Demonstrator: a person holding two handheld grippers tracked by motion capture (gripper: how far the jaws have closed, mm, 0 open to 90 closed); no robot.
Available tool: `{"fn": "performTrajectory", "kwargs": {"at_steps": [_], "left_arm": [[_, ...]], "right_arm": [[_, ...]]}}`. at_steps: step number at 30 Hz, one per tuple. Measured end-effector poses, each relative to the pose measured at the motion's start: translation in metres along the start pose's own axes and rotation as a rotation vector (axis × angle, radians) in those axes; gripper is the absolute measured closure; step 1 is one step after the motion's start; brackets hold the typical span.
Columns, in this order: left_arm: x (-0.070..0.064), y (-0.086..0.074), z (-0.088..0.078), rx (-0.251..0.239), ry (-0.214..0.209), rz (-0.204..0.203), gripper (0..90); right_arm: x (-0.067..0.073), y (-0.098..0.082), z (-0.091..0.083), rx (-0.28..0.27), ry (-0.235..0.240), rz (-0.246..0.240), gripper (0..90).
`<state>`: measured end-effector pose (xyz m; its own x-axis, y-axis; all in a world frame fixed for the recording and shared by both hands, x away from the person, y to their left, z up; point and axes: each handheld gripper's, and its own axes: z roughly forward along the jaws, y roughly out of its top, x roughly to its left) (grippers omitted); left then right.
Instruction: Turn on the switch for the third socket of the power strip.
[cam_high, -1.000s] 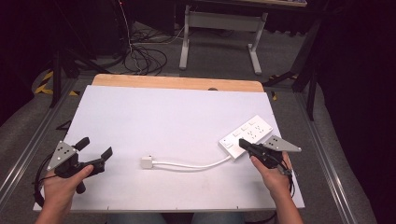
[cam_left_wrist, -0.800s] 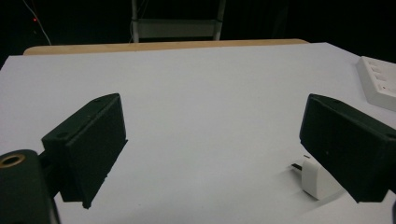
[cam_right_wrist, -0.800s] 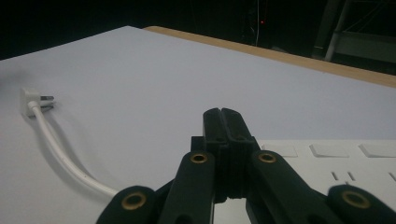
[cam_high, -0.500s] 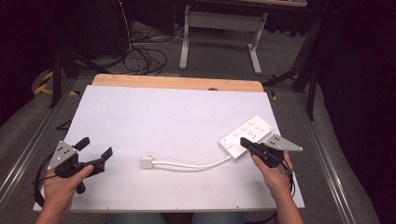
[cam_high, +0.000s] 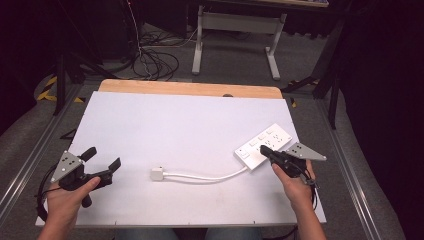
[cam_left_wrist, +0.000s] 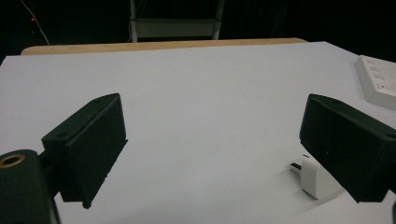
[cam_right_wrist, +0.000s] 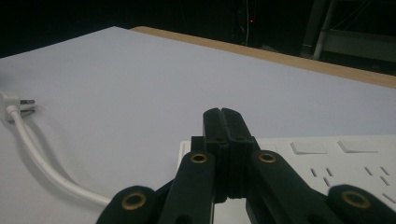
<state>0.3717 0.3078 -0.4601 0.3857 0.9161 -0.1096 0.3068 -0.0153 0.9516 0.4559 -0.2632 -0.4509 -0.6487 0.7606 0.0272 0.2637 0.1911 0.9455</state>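
Observation:
A white power strip (cam_high: 263, 145) lies at the right of the white board, and its cable (cam_high: 205, 177) curves left to a white plug (cam_high: 157, 173). My right gripper (cam_high: 264, 149) is shut with nothing between its jaws, its tip over the strip's near end. The right gripper view shows the shut jaws (cam_right_wrist: 222, 114) above the strip (cam_right_wrist: 327, 158), with the plug (cam_right_wrist: 11, 100) far left. My left gripper (cam_high: 103, 158) is held open at the board's front left. In the left gripper view its jaws (cam_left_wrist: 212, 140) stand wide apart, and the plug (cam_left_wrist: 315, 179) lies beside the right jaw.
The white board (cam_high: 175, 125) covers a wooden table whose far edge (cam_high: 190, 89) shows. Beyond it on the floor are black cables (cam_high: 150, 62) and a grey metal stand (cam_high: 235, 22). Metal rails run along both sides of the table.

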Motion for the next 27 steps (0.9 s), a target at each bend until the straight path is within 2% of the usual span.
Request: {"fn": "performTrajectory", "kwargs": {"at_steps": [8,21,27], "left_arm": [[0.0,0.0,0.002,0.004,-0.003,0.003,7.8],[0.0,-0.001,0.003,0.009,0.001,0.007,7.8],[0.001,-0.001,0.003,0.009,0.001,0.004,7.8]], "right_arm": [[-0.008,0.001,0.003,0.01,-0.033,0.009,90.0],[-0.019,0.003,0.005,0.013,-0.06,0.03,90.0],[-0.022,0.004,0.006,0.018,-0.07,0.025,90.0]]}}
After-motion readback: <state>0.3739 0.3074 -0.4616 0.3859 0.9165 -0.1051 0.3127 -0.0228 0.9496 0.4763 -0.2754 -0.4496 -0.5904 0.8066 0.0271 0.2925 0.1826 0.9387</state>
